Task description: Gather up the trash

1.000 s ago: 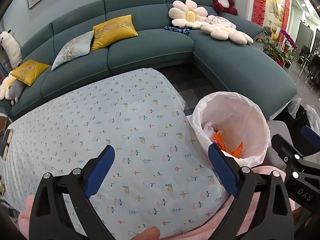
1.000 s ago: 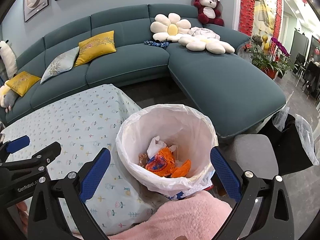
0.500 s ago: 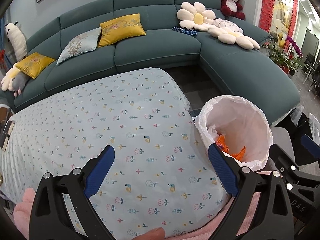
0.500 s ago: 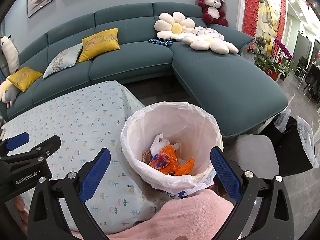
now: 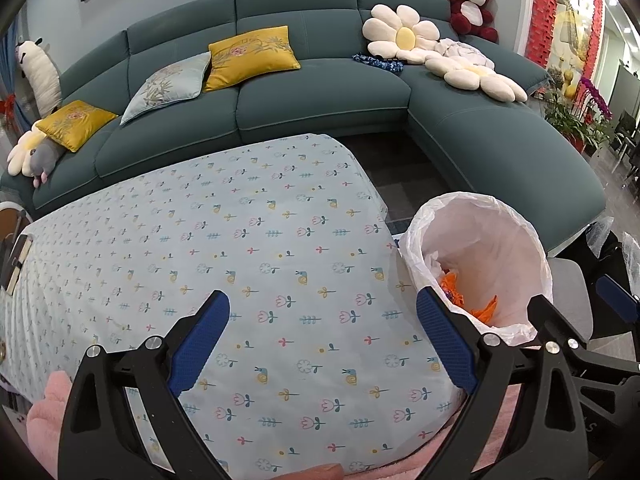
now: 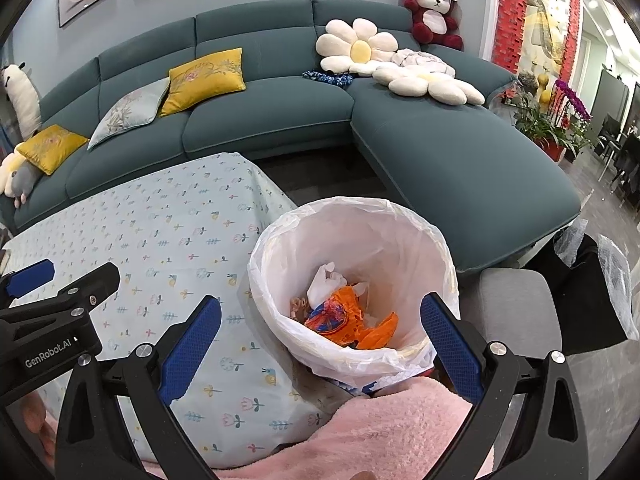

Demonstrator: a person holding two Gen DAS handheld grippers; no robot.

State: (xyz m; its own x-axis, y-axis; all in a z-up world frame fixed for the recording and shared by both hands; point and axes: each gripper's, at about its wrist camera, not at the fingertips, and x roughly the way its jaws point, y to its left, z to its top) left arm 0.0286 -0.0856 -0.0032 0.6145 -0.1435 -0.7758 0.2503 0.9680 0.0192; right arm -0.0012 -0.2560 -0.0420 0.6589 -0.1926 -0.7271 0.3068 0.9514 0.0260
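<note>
A bin lined with a white bag (image 6: 416, 236) (image 5: 500, 240) stands by the right end of a table covered in a flower-print cloth (image 5: 248, 248) (image 6: 168, 232). Orange wrappers (image 6: 344, 316) (image 5: 452, 284) and white crumpled paper (image 6: 326, 280) lie at the bin's bottom. My left gripper (image 5: 322, 340) hangs open over the cloth with nothing between its fingers. My right gripper (image 6: 320, 336) is open above the bin's near rim, also holding nothing. No loose trash shows on the cloth.
A teal corner sofa (image 5: 320, 92) (image 6: 440, 148) with yellow cushions, flower cushions and a red plush bear runs behind the table. A grey stool (image 6: 516, 312) and black bags sit right of the bin. A pink fluffy sleeve (image 6: 400, 424) fills the bottom edge. Potted flowers (image 6: 560, 116) stand far right.
Both grippers have risen and pulled back a little, so table and bin sit lower in view. Both stay open; the trash in the bin is unchanged.
</note>
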